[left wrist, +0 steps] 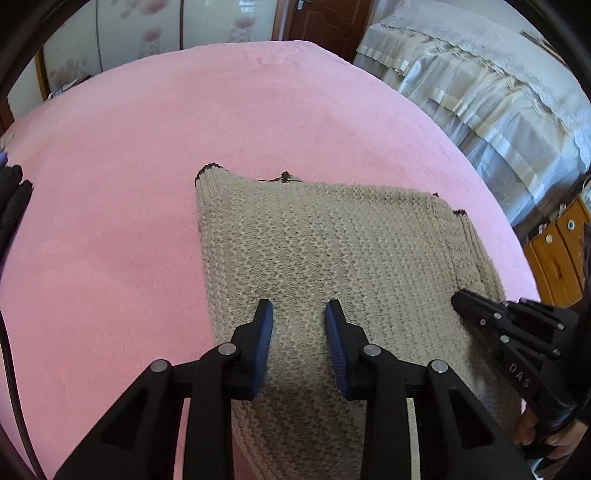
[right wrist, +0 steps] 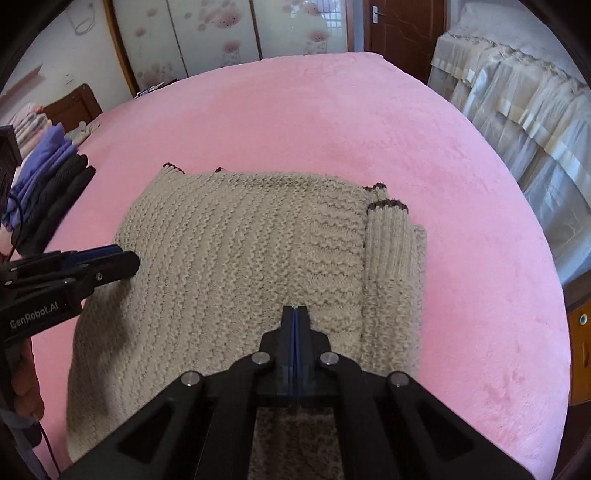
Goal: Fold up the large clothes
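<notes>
A beige knit sweater (left wrist: 332, 251) with dark brown trim lies folded into a rectangle on the pink bed (left wrist: 147, 147). It also shows in the right wrist view (right wrist: 240, 266), with a ribbed sleeve (right wrist: 388, 251) folded along its right side. My left gripper (left wrist: 299, 314) is open and hovers over the sweater's near left part; it appears from the side in the right wrist view (right wrist: 125, 260). My right gripper (right wrist: 295, 314) is shut with nothing between the pads, its tips over the sweater's near right part; it appears in the left wrist view (left wrist: 458, 297).
A stack of folded dark and purple clothes (right wrist: 48, 181) lies at the bed's left edge. A second bed with a grey-white frilled cover (right wrist: 517, 110) stands to the right. A wooden cabinet (left wrist: 557, 258) stands at the right and wardrobe doors (right wrist: 221, 33) and a door behind.
</notes>
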Demonstrator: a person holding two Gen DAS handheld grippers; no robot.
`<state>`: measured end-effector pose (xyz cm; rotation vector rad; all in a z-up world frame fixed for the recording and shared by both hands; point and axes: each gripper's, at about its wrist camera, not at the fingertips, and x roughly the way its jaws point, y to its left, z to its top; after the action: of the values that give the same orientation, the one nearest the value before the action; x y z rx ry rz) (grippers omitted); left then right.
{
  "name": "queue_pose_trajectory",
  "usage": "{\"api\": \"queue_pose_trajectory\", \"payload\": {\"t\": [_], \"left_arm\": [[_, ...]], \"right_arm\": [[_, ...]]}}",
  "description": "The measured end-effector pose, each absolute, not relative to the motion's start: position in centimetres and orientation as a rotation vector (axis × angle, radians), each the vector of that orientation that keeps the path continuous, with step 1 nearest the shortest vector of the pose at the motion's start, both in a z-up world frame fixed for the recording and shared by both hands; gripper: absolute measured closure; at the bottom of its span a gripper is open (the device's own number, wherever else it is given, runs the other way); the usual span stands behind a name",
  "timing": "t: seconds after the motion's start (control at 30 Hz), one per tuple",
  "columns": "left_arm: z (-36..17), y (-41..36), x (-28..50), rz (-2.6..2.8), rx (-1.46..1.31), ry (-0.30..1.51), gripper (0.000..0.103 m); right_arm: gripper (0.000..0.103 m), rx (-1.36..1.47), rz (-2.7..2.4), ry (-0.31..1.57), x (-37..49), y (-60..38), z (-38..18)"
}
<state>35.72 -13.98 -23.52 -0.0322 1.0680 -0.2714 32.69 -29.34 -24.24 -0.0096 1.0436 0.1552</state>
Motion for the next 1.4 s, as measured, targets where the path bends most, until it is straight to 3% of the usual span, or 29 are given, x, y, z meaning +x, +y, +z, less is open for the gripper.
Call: {"api": "queue_pose_trajectory", "payload": {"t": [0.4, 0.43, 0.5, 0.53, 0.57, 0.67, 0.7, 0.77, 0.83, 0.9, 1.03, 1.17, 1.4], "left_arm": [[-22.9, -14.9, 36.1, -0.253, -0.037, 1.081, 0.073], [-22.8, -15.1, 36.1, -0.251, -0.039, 1.082, 0.07], [-22.2, -15.2, 35.9, -0.261, -0.051, 1.096, 0.055], [-21.6, -15.2, 35.8, -0.248, -0.051, 1.095, 0.041], [-21.2, -15.2, 35.6, -0.236, -0.05, 1.086, 0.034], [-18.5, -14.8, 34.7, -0.22, -0.062, 1.05, 0.028], [-17.7, -14.7, 34.4, -0.219, -0.069, 1.046, 0.026], [-15.7, -14.1, 33.9, -0.209, -0.086, 1.031, 0.02], [-14.2, -13.5, 33.4, -0.2, -0.1, 1.015, 0.017], [-12.1, -12.7, 32.7, -0.189, -0.11, 0.991, 0.011], [-9.7, -11.2, 31.7, -0.191, -0.153, 0.954, 0.001], [-10.1, -9.7, 31.5, -0.234, -0.218, 0.998, 0.001], [-16.5, -9.9, 32.3, -0.294, -0.311, 1.103, 0.001]], "right_arm": [[0.103, 0.076, 0.178, 1.069, 33.4, -30.4, -24.1], [0.103, 0.072, 0.181, 1.073, 33.4, -30.4, -23.8], [0.101, 0.056, 0.181, 1.084, 33.2, -30.2, -23.2], [0.1, 0.052, 0.183, 1.086, 33.1, -30.2, -22.8], [0.1, 0.051, 0.184, 1.084, 32.8, -30.2, -22.1], [0.1, 0.063, 0.19, 1.067, 31.8, -30.4, -19.7], [0.095, 0.071, 0.194, 1.061, 31.5, -30.6, -19.0], [0.076, 0.085, 0.205, 1.052, 30.9, -31.1, -17.3], [0.037, 0.1, 0.212, 1.04, 30.2, -31.7, -15.5], [0.027, 0.121, 0.221, 1.015, 29.4, -32.5, -13.6], [0.021, 0.177, 0.22, 0.962, 27.9, -34.9, -10.4], [0.018, 0.249, 0.275, 0.939, 27.7, -36.9, -9.9], [0.015, 0.237, 0.289, 1.095, 29.2, -38.5, -16.5]]}}
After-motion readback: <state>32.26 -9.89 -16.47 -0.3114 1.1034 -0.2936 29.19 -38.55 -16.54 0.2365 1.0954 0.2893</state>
